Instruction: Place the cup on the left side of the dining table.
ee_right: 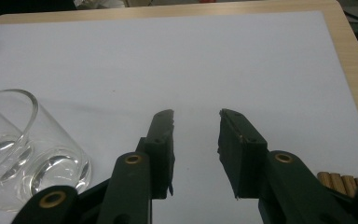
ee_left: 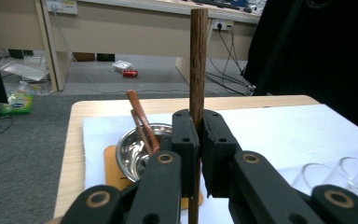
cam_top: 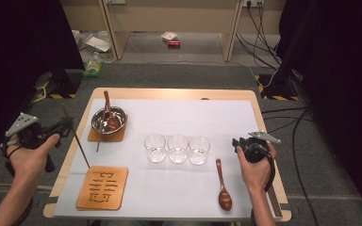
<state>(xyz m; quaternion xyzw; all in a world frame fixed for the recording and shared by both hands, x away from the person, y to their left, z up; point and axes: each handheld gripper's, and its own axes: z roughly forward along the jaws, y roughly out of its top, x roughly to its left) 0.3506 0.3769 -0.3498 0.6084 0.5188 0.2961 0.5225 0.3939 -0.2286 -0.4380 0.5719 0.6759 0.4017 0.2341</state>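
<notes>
My left gripper (cam_top: 67,125) hangs over the table's left edge, shut on a dark wooden chopstick (cam_top: 78,141) that slants down toward the carved wooden coaster (cam_top: 102,187). In the left gripper view the chopstick (ee_left: 198,65) stands upright between the closed jaws of my left gripper (ee_left: 195,119). Beyond it, a steel bowl (ee_left: 129,156) holds a brown spoon (ee_left: 139,114) and another stick. My right gripper (cam_top: 238,143) rests near the right edge, open and holding nothing, as the right gripper view shows for my right gripper (ee_right: 196,114).
The bowl (cam_top: 109,120) sits on a wooden coaster (cam_top: 94,136) at the back left. Three clear glasses (cam_top: 177,149) stand in a row mid-table. A wooden spoon (cam_top: 222,186) lies at the front right. A bundle of chopsticks (ee_right: 342,179) lies by the right gripper.
</notes>
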